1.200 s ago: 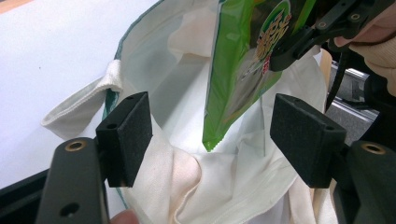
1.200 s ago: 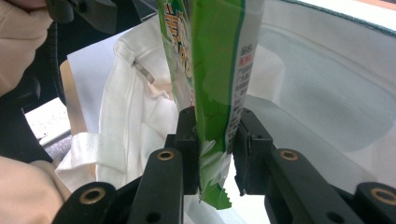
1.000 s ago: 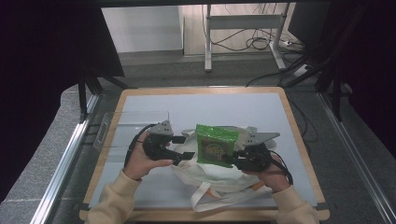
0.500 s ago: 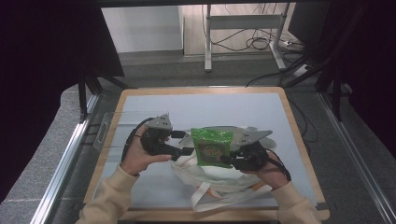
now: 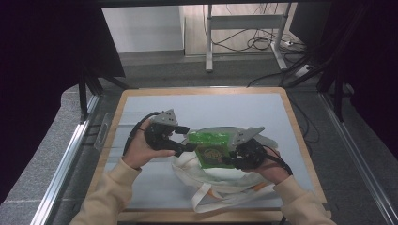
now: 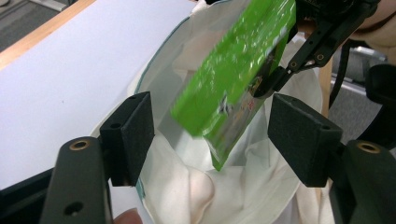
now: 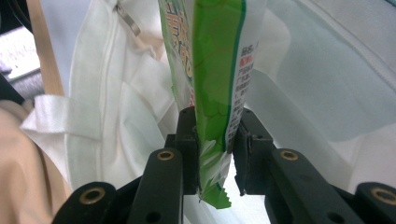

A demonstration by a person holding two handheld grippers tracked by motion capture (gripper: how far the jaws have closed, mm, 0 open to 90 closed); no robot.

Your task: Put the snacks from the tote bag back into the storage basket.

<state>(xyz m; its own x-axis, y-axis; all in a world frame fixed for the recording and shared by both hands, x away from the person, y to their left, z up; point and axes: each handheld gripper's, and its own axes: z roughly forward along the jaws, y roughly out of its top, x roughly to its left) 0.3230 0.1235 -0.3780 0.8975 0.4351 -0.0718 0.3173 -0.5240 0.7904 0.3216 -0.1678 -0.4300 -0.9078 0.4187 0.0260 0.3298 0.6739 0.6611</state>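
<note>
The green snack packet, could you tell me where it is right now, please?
In the high view the green snack packet sits right of table centre, clamped in the right claw above the open white cloth bag, with the open left claw beside it.

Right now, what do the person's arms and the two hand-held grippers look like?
Both forearms wear cream long sleeves. The left hand-held gripper and the right hand-held gripper are black, each topped by a grey three-cornered plate and trailing a black cable. The jaws are flat black bars with brass-coloured rivets, ending in square black pads.
</note>
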